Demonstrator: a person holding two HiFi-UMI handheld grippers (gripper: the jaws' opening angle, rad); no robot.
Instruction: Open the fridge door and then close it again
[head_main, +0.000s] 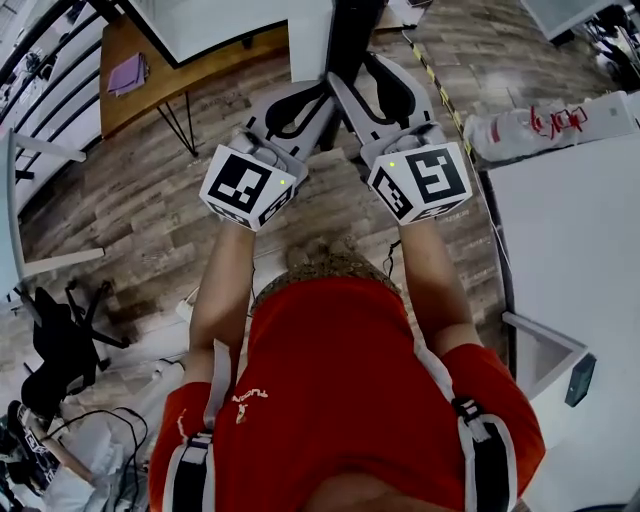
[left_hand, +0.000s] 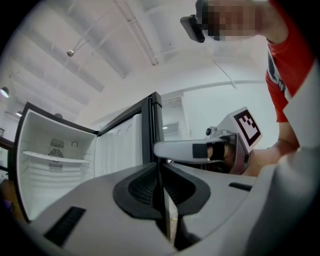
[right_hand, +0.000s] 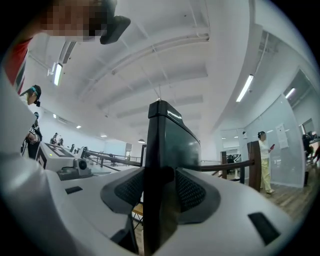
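Left gripper (left_hand: 160, 172) and right gripper (right_hand: 159, 175) both at the free edge of the open dark, glossy slab-like fridge door (head_main: 352, 35).

From the head view, the person in the red shirt (head_main: 340, 380) holds the bare left forearm (head_main: 222, 290) and right forearm (head_main: 432, 285) stretched forward side by side. The grippers are about level and angled inward, so their tips meet at the door. The door stands swung out from the white, ribbed fridge cavity (left_hand: 55, 150) with its shelf. The left gripper is pinched narrow, its pads against a thin dark lip of the door edge. The right gripper's jaws are spread wide astride the thick door edge.
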